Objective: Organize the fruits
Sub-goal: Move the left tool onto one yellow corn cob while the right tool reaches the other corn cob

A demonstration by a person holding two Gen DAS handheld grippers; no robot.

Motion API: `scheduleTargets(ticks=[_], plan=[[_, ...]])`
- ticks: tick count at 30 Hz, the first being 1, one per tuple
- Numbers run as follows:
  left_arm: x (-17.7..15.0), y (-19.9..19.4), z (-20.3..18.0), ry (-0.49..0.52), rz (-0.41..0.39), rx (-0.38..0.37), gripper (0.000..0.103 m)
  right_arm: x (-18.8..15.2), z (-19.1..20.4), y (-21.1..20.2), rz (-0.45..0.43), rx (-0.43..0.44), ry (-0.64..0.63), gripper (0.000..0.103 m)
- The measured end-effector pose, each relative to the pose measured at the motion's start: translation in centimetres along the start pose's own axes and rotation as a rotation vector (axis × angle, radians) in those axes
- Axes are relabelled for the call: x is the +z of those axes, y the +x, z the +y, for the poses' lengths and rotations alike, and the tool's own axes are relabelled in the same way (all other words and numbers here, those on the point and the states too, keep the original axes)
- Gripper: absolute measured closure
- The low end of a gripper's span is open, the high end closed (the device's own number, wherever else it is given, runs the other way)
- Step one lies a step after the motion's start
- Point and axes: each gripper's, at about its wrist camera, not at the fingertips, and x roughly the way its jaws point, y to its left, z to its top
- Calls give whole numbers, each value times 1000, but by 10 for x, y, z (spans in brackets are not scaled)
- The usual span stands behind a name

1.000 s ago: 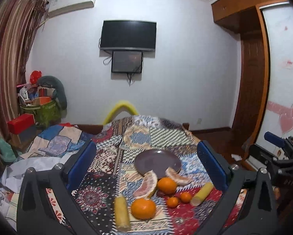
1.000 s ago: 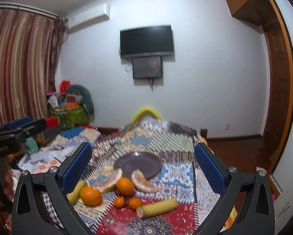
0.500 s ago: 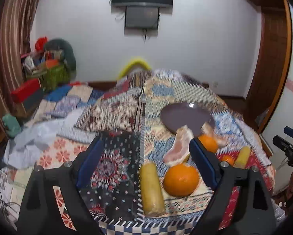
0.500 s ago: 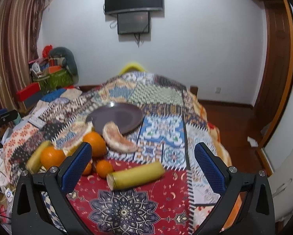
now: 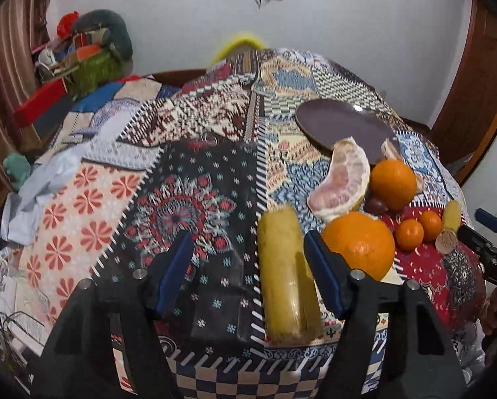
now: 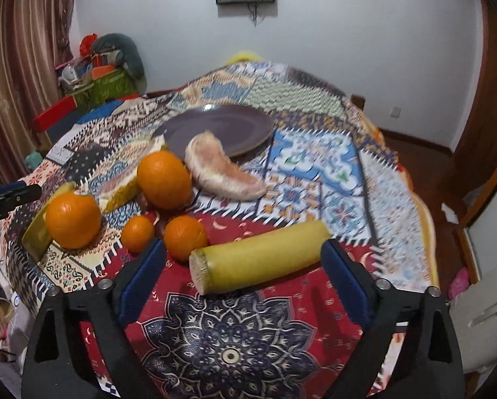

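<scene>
Both tongs are wide open and hold nothing, the left gripper low beside one yellow stalk and the right gripper around another stalk, probably because each will go to the empty plate.

Left gripper and right gripper, jaws apart

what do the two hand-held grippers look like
Both look alike: the left hand-held gripper and right hand-held gripper have matte black angular frames, two fingers faced with textured blue pads, and silver screw heads. No cables or sleeves show.
</scene>
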Motion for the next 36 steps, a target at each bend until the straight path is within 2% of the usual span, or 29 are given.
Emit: scheduleTargets(ticks=[5, 10, 12, 14, 16, 22, 24, 26, 28, 31, 36], plan=[[-7, 5, -4, 20, 31, -10, 34, -5, -1, 15, 35, 13, 3, 14], [-10, 15, -10, 35, 65, -23, 34, -8, -7, 19, 44, -7, 12, 21], [-11, 18, -13, 46, 74, -22, 34, -9, -11, 18, 52, 7, 23, 25], [-11, 21, -14, 47, 80, -24, 34, -11, -16, 17, 64, 16, 30, 35], [-11, 23, -11, 41, 87, -35, 34, -15, -24, 15, 84, 29, 45, 38], [-10, 27, -7, 14, 106, -64, 34, -24, -44, 5, 118, 2, 77, 38], [-9, 29, -6, 5, 114, -70, 36, -24, -48, 2, 140, 4, 82, 38], [-9, 29, -8, 7, 120, -87, 47, -22, -49, -5, 133, 24, 90, 38], [-9, 27, -13, 30, 121, -98, 54, -16, -50, -12, 104, 33, 97, 38], [-9, 25, -20, 70, 116, -76, 56, -5, -53, -16, 63, 23, 105, 38], [-8, 28, -15, 43, 132, -102, 56, 10, -63, 2, 51, -17, 139, 38]])
